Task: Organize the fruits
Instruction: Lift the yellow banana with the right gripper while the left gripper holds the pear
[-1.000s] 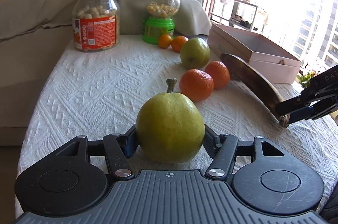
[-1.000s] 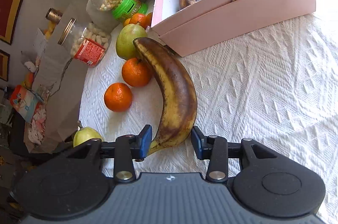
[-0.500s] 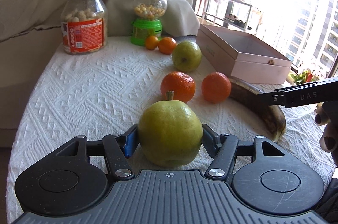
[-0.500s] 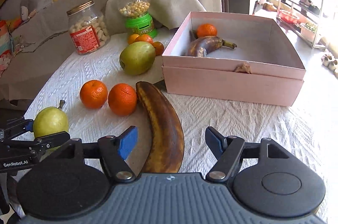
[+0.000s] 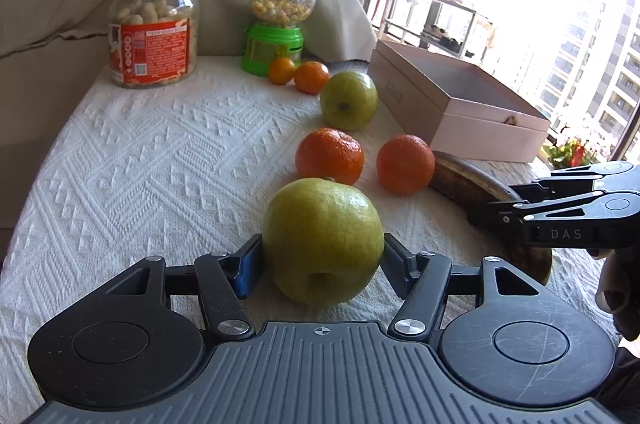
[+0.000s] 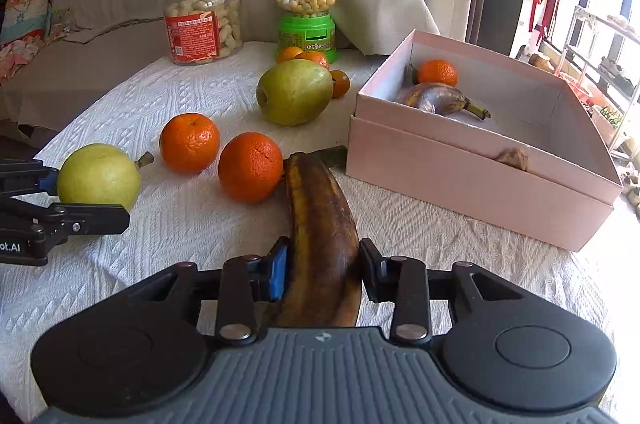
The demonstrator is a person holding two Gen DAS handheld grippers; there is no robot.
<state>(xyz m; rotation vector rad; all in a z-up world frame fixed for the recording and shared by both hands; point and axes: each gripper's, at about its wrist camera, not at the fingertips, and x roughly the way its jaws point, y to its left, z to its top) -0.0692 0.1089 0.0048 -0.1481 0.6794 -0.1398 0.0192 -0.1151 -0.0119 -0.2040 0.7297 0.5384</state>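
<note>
A yellow-green pear [image 5: 320, 232] sits on the white cloth between the pads of my left gripper [image 5: 323, 258], which is shut on it. The pear is tipped, its underside facing the camera. The same pear [image 6: 98, 176] shows at the left in the right wrist view. A brown overripe banana [image 6: 316, 208] lies lengthwise between the pads of my right gripper [image 6: 323, 270]. Its jaws are closing, and both pads touch the banana's sides. The pink box [image 6: 472, 184] holds a mandarin [image 6: 437, 73] and a dark banana [image 6: 436, 98].
Two oranges [image 6: 190, 143] [image 6: 250, 167] and a second pear [image 6: 294, 92] lie between the grippers and the box. Behind them stand small mandarins [image 6: 304, 56], a snack jar [image 6: 202, 14] and a green candy dispenser [image 6: 307, 8]. The table edge runs close on the left.
My right gripper rolled level, opened wide over the banana, then closed onto its sides. The pear in my left gripper tipped over, its stem now pointing away.
</note>
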